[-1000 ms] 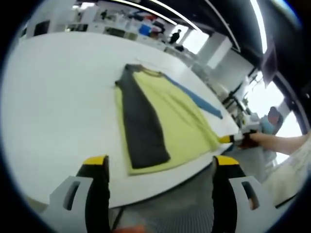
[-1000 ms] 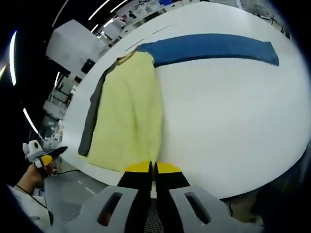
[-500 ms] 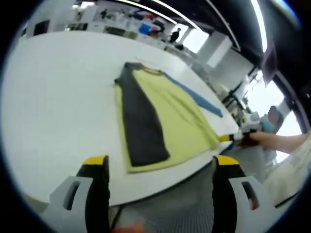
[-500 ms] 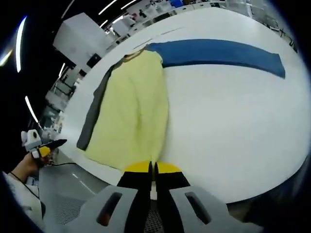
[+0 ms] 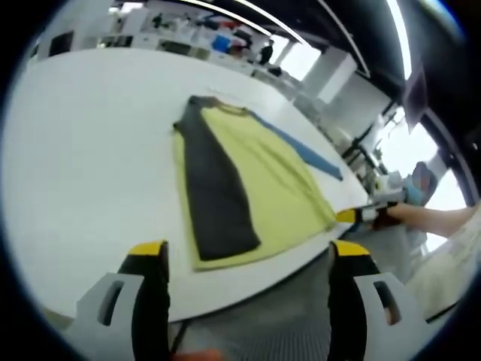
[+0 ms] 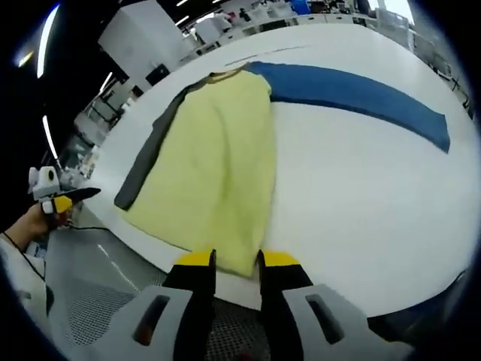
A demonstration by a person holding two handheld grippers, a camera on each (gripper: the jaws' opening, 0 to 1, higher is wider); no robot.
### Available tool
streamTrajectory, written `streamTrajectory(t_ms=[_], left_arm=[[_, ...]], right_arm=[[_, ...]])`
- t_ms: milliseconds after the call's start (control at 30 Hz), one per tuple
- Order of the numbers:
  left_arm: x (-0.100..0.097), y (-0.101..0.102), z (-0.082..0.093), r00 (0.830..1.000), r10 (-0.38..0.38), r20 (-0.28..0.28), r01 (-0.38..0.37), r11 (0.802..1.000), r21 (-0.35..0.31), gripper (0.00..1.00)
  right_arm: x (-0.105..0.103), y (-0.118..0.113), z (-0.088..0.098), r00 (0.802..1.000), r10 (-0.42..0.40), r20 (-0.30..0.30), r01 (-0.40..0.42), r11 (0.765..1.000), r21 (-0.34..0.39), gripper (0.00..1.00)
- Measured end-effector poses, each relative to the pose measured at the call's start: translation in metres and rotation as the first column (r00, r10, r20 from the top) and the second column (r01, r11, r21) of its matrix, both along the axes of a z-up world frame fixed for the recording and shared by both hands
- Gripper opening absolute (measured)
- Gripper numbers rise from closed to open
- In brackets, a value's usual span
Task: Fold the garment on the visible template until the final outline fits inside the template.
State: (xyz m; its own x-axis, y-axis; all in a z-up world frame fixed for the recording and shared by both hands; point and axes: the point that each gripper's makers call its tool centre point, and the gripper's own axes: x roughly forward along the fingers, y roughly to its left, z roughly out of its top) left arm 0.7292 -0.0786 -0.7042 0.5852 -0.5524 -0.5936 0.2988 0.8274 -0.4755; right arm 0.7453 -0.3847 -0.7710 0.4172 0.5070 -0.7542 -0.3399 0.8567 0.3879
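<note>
In the left gripper view, we see our left gripper [image 5: 244, 259] with its jaws spread wide, holding nothing, poised off the near edge of a broad white table [image 5: 83, 150]. At about 12 o'clock from the jaws lies the yellow garment [image 5: 255, 180], flat on the tabletop, its long axis running from the near hem away toward the collar [image 5: 218, 105] at the far end. A dark grey sleeve [image 5: 214, 192] is folded lengthwise over its left part. From under the garment's right side a blue strip [image 5: 308, 154] slants out toward 2 o'clock. At 3 o'clock a hand holds our right gripper [image 5: 353, 215], whose yellow tip sits at the garment's near right corner.

Behind the table the room is an open hall with shelving, bright windows and long ceiling lights [image 5: 259, 11].

In the right gripper view, the right gripper [image 6: 237, 263] has its jaws narrowly parted at the garment's [image 6: 210, 165] near hem, at the table's edge; we cannot tell whether cloth lies between them. The garment stretches from the jaws toward 12 o'clock, collar farthest, the grey sleeve [image 6: 150, 158] along its left border. The blue strip [image 6: 353, 94] runs from the collar toward 2 o'clock across bare white table [image 6: 361, 195]. At 9 o'clock a hand carries the left gripper [image 6: 64, 201], off the table over grey perforated flooring [image 6: 98, 278].
</note>
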Motion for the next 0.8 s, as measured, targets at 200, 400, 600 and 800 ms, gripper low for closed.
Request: streamTrajectory(t_ms=[200,400,600,800], left_arm=[[0.0,0.0,-0.001,1.0,0.002,-0.002,-0.002,1.0,-0.002,0.84],[-0.001,0.001,0.0,1.0,0.006,-0.001,-0.006,1.0,-0.003,0.84],[-0.001,0.004,-0.001,1.0,0.01,-0.001,-0.01,1.0,0.0,0.84],[-0.002,0.003,-0.001,1.0,0.011,-0.001,-0.011,1.0,-0.002,0.84]], right_arm=[[0.004,0.002,0.009,0.999,0.021,0.048,-0.02,1.0,-0.019,0.43],[0.005,0.002,0.011,0.996,0.039,0.083,-0.036,0.999,-0.035,0.59],[0.009,0.002,0.017,0.988,0.06,0.145,-0.052,0.997,-0.058,0.75],[0.015,0.002,0.024,0.976,0.068,0.207,-0.051,0.995,-0.085,0.88]])
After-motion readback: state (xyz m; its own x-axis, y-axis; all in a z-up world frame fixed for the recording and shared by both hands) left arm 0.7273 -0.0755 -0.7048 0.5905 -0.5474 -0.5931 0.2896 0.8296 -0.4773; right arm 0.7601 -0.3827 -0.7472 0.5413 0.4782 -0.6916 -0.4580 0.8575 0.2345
